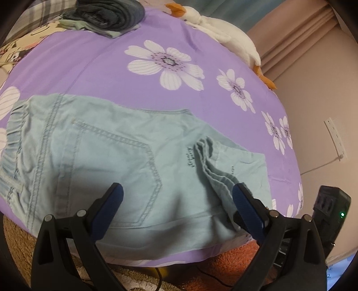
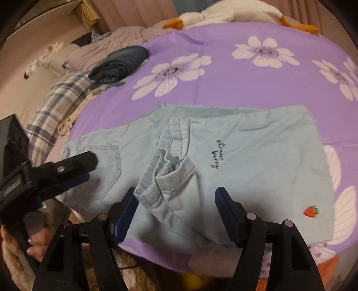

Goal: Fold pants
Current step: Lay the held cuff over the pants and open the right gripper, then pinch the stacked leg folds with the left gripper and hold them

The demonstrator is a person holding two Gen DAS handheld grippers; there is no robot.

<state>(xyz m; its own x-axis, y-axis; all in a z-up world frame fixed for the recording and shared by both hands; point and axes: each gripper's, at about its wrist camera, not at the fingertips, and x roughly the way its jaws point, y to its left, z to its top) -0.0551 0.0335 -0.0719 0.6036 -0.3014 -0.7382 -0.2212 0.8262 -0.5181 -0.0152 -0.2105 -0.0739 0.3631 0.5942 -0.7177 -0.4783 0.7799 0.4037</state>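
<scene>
Light blue denim pants (image 1: 100, 156) lie folded on the purple flowered bedsheet (image 1: 111, 73), back pocket up in the left wrist view. My left gripper (image 1: 176, 190) stands open above them, its right finger beside the stacked leg hems (image 1: 214, 170). In the right wrist view the pants (image 2: 257, 156) show "straw berry" stitching and a small strawberry patch (image 2: 311, 211). My right gripper (image 2: 176, 192) is open just above the near edge, with the bunched hems (image 2: 161, 176) between its jaws but not pressed. The left gripper (image 2: 89, 167) reaches in from the left over the pocket.
Folded dark jeans (image 2: 123, 62) sit on other clothes at the far left of the bed. A white plush goose (image 2: 223, 13) lies along the far edge. A plaid cloth (image 2: 58, 100) is at the left. A black device (image 1: 331, 206) stands by the bed's right corner. A hand (image 2: 38, 241) holds the left gripper.
</scene>
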